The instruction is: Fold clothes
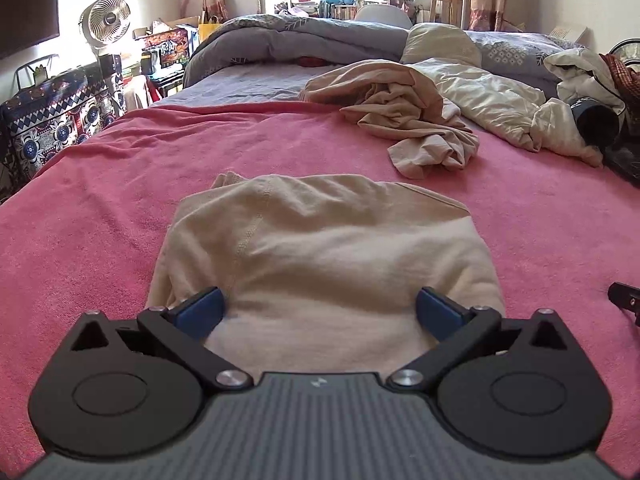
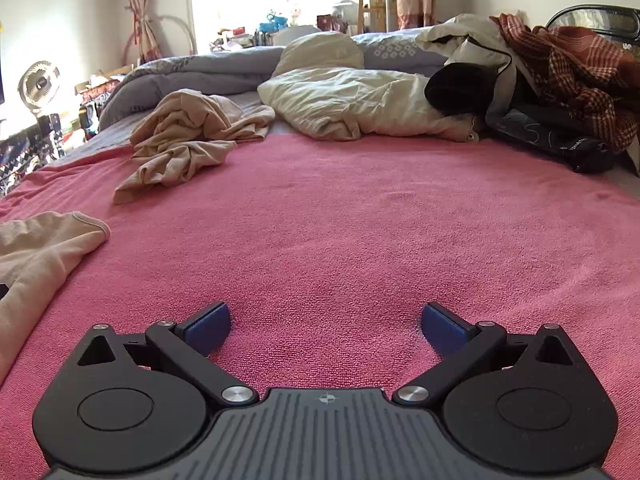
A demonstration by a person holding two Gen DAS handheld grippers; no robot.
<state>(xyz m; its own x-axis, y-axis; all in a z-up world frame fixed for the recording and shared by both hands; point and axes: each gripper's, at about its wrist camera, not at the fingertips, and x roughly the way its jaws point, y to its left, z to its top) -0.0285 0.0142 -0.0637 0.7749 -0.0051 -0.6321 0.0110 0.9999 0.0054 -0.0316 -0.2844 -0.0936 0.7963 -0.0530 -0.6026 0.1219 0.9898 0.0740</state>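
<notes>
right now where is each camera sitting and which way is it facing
Left wrist view: sits on the left gripper, low over the bed, facing the window; its open fingers straddle the folded cream garment. The right gripper's edge shows at right.
Right wrist view: sits on the right gripper, facing the same way; its open fingers hang over bare pink blanket.
Shared: the blanket, the crumpled beige garment, the cream pillow, the fan, the folded garment's edge.
</notes>
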